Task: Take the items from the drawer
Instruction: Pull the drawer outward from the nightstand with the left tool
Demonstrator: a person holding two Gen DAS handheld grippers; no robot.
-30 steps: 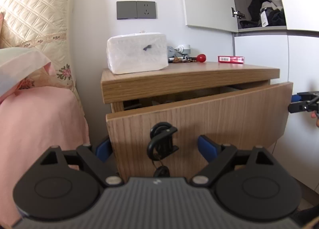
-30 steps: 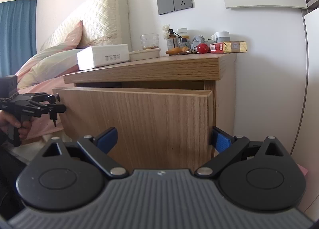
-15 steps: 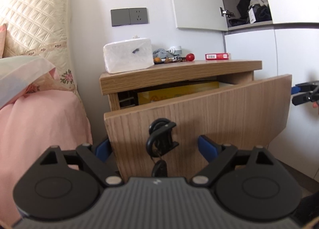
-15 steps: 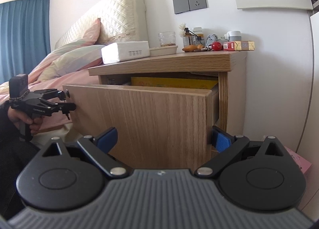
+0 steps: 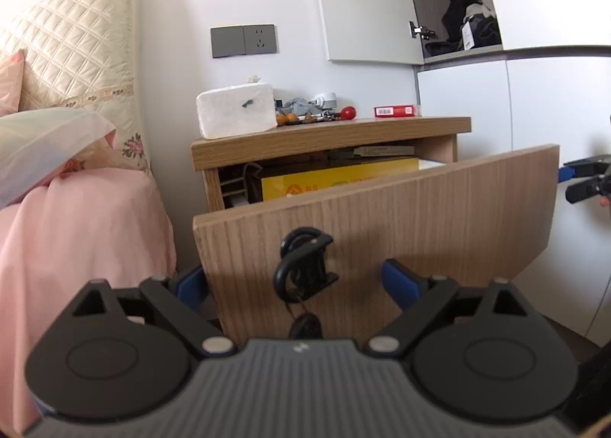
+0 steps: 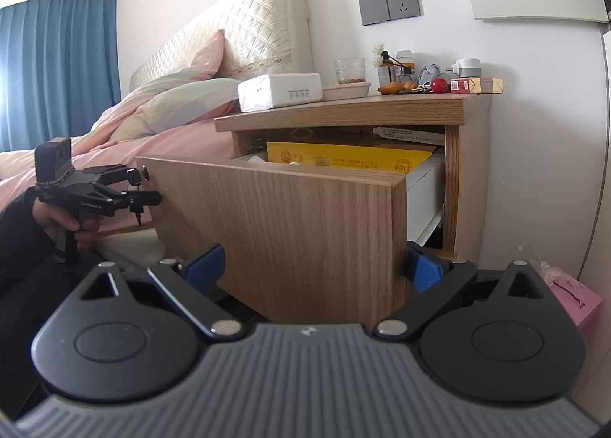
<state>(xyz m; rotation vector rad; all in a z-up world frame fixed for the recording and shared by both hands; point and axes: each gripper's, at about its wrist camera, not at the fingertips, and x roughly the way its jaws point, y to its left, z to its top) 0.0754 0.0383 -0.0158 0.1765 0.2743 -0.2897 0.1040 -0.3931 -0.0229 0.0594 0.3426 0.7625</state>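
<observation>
The wooden drawer (image 5: 382, 224) of the nightstand (image 5: 328, 136) stands pulled partway out. Inside it lies a flat yellow box (image 6: 351, 161) with a white carton (image 6: 412, 134) on top. A black key on a ring (image 5: 301, 262) hangs from the lock in the drawer front. My left gripper (image 5: 296, 281) is open, its blue pads (image 5: 191, 281) straddling the front's left edge and the key. My right gripper (image 6: 313, 266) is open too; one pad (image 6: 424, 270) sits behind the front's right edge, the other in front. Each gripper also shows in the other's view: left gripper (image 6: 147, 186), right gripper (image 5: 569, 182).
On the nightstand top sit a white tissue pack (image 5: 236, 113), a glass (image 6: 349, 69), bottles, a red ball (image 6: 439, 84) and a red packet (image 5: 395, 110). A bed with pink cover (image 5: 76, 231) is on the left, white wardrobe doors (image 5: 496, 113) on the right, a pink box (image 6: 576, 300) on the floor.
The drawer has slid further out of the nightstand, exposing the yellow box inside. Both grippers have drawn back with the drawer front.
</observation>
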